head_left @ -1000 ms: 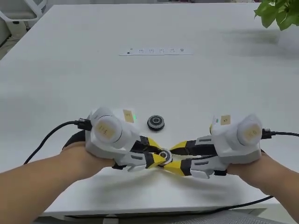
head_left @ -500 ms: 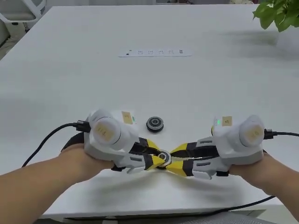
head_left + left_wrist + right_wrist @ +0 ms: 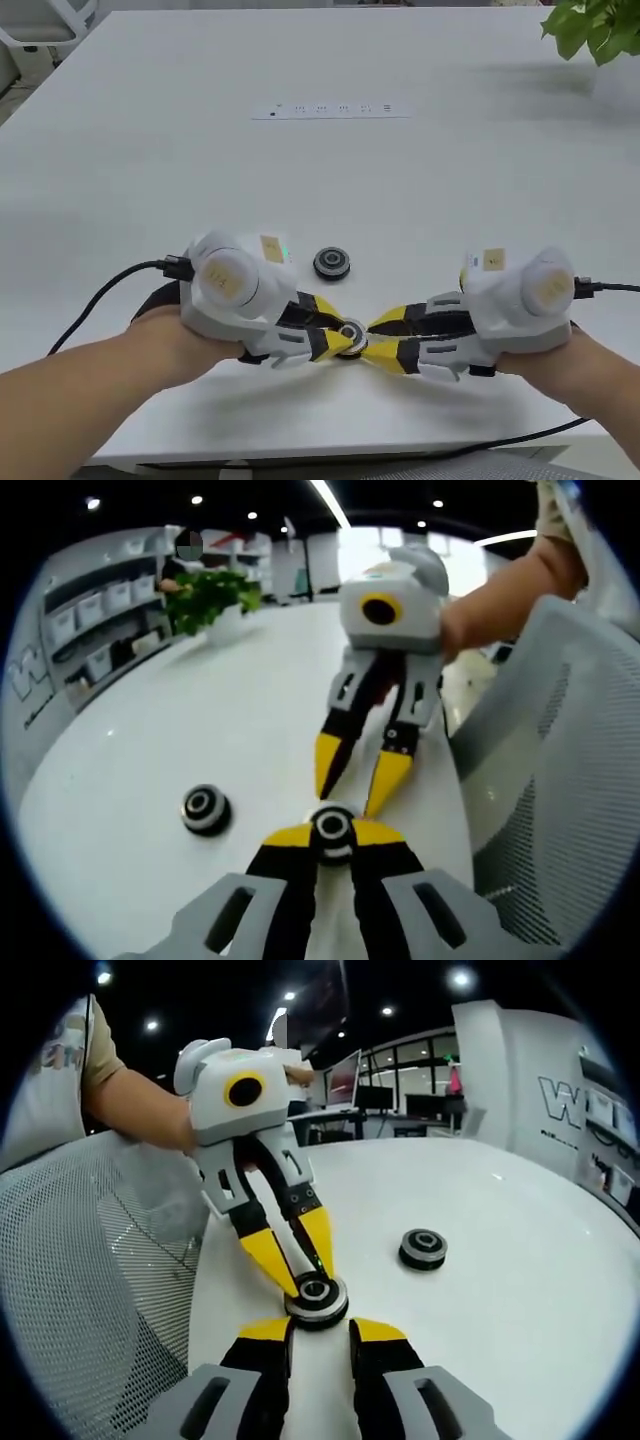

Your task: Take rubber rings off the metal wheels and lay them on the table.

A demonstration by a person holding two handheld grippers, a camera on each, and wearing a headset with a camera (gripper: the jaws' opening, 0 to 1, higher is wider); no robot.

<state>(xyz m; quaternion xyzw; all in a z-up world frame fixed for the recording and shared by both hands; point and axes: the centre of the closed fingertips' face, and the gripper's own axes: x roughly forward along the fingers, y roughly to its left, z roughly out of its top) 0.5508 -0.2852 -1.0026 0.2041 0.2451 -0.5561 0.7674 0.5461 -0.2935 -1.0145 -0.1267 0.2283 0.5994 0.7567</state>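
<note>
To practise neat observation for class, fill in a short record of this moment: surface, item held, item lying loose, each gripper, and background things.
Surface: white table
Item held: held wheel, small, metal, with a dark outer ring, just above the table's near edge
Item loose: loose wheel, lying flat on the table beyond the grippers
Left gripper: shut on the held wheel
Right gripper: jaws apart, tips right at the held wheel
Background: power strip at mid-table, plant at the far right corner
</note>
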